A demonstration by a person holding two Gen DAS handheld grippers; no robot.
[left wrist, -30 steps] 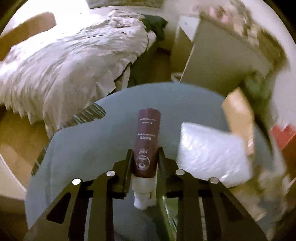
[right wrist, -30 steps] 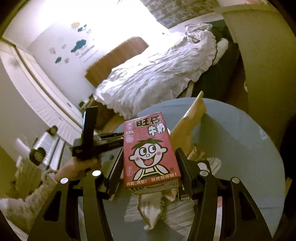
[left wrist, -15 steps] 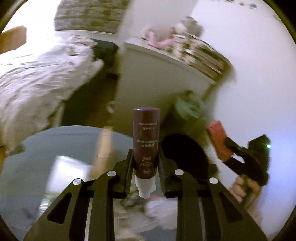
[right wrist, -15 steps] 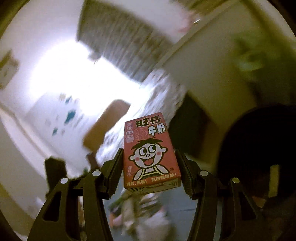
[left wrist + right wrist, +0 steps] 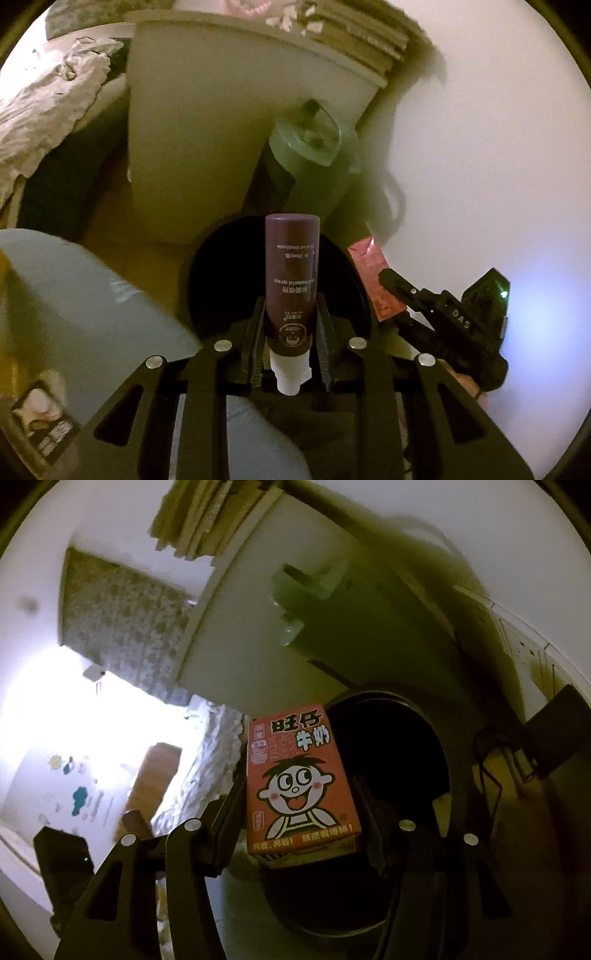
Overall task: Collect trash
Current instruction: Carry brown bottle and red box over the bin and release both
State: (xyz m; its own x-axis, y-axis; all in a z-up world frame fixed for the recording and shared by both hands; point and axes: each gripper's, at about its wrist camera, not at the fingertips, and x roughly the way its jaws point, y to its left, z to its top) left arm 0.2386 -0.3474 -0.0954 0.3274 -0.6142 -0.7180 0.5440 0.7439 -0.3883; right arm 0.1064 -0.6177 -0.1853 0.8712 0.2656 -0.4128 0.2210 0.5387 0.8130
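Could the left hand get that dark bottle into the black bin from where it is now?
Probably yes. The left gripper holds the bottle pointing at the bin's open mouth, with nothing between. The milk carton in the right gripper crowds one rim.

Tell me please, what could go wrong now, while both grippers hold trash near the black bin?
1. The left gripper grips the dark bottle only near its cap end; the long body sticks out and could pivot or slip.
2. The right gripper holds the milk carton at the bin edge; released now, it may land outside.
3. Both grippers are close together and might collide.
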